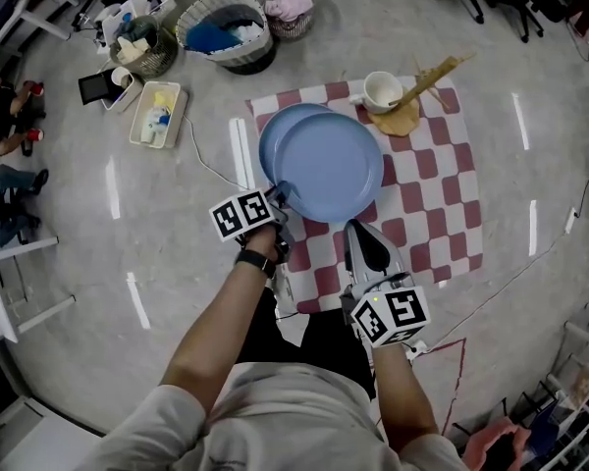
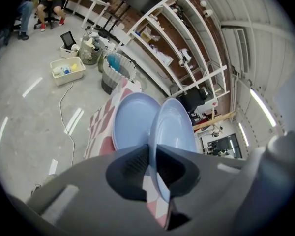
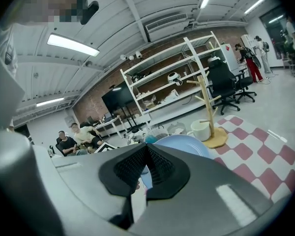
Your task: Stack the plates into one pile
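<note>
The upper blue plate (image 1: 329, 170) lies over most of the lower blue plate (image 1: 273, 126), at centre frame on the checked cloth (image 1: 442, 194). It sits offset toward the lower right, so only an upper-left crescent of the lower plate shows. The left gripper (image 1: 278, 196) is clamped on the upper plate's lower-left rim. The right gripper (image 1: 363, 235), jaws together and holding nothing, points at its lower edge. Judgement: seating the pile calls for a shift toward the upper left.

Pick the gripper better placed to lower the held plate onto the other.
Left. The left gripper is clamped on the rim of the upper blue plate, which overlaps the lower blue plate. The right gripper is shut, empty, short of both plates.
</note>
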